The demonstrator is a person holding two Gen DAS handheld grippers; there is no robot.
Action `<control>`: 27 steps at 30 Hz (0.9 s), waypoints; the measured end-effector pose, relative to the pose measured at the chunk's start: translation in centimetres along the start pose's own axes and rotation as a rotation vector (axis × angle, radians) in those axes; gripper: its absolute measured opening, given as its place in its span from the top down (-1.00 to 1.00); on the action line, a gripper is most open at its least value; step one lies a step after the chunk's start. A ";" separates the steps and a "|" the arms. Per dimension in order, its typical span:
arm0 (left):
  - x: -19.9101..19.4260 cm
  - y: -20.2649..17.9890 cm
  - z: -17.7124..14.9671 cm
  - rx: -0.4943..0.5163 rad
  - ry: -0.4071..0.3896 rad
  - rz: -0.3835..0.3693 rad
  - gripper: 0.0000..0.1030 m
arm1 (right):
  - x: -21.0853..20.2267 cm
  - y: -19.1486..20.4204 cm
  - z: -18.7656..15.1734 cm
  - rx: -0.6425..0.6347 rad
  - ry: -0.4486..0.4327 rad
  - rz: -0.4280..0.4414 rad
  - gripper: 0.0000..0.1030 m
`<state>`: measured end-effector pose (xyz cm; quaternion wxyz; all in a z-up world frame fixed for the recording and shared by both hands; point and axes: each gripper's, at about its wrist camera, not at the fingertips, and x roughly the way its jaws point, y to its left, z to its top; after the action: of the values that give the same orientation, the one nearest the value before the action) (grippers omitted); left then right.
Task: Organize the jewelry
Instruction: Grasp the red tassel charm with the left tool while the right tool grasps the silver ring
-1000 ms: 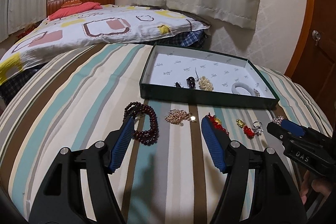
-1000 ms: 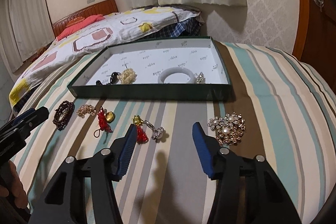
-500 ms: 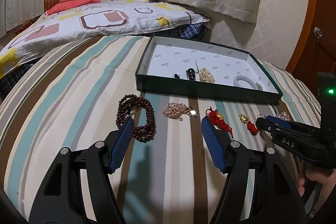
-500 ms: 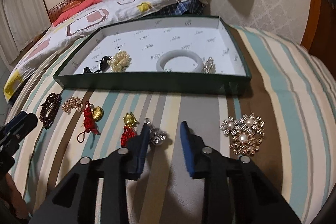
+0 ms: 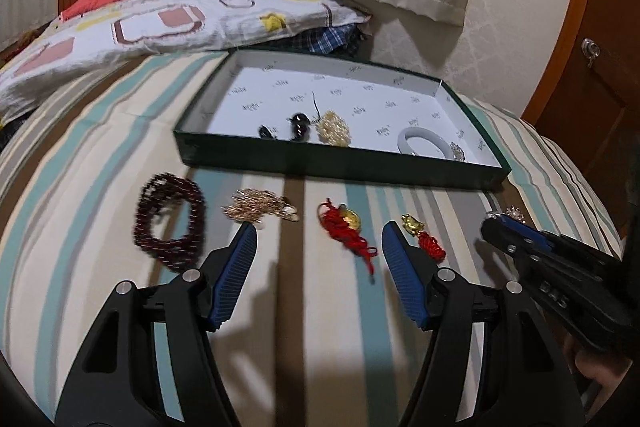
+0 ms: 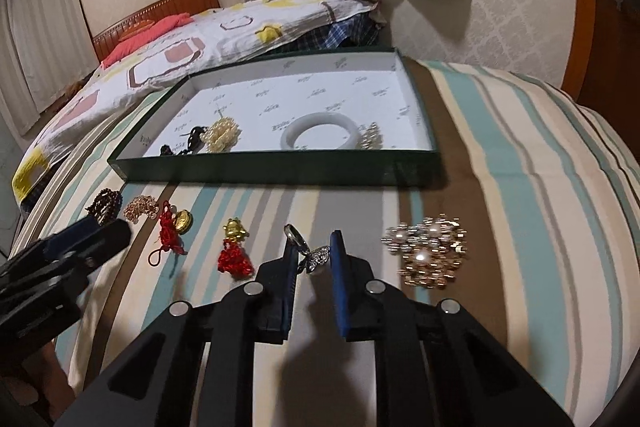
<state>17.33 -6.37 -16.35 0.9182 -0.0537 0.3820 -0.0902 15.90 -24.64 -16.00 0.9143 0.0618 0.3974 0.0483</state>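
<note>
A striped bedspread (image 6: 520, 155) covers the surface under both hand-held grippers. Beyond them lies a shallow green box (image 6: 280, 173) with a white printed lining, holding a pale bangle (image 6: 320, 133), a cream bead cluster (image 6: 222, 135), a small dark piece (image 6: 194, 139) and a sparkly piece (image 6: 370, 139) beside the bangle.

The left hand-held gripper (image 5: 318, 243) hovers with its blue pads spread wide, holding nothing. Ahead and to its left lies a dark red bead bracelet (image 5: 170, 221), blurred; just past its left fingertip sits a rose-gold chain (image 5: 256, 209). Between its fingers, slightly ahead, lies a red knotted charm with a gold coin (image 5: 346, 227).

The right hand-held gripper (image 6: 314, 249) has its fingers drawn nearly together around a silver butterfly ring (image 6: 308, 251); whether both pads touch it is unclear. Just to its left lies a gold charm with a red tassel (image 6: 235, 247). To its right rests a large pearl and gold brooch (image 6: 428, 249).
</note>
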 end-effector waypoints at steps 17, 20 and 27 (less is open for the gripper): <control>3.6 -1.0 0.0 -0.041 0.111 -0.006 0.78 | -0.5 -1.0 0.0 0.040 -0.036 0.024 0.67; 3.6 -0.7 0.1 -0.053 0.110 -0.019 0.80 | -0.5 -1.1 0.0 0.038 -0.036 0.023 0.67; 2.6 -0.3 0.2 -0.064 0.061 -0.036 0.82 | -1.0 -1.0 0.1 0.028 -0.063 0.021 0.67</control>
<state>19.25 -7.22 -17.99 0.9020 -0.0872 0.4117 -0.0960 15.37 -25.75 -15.33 0.9248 0.0802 0.3685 0.0502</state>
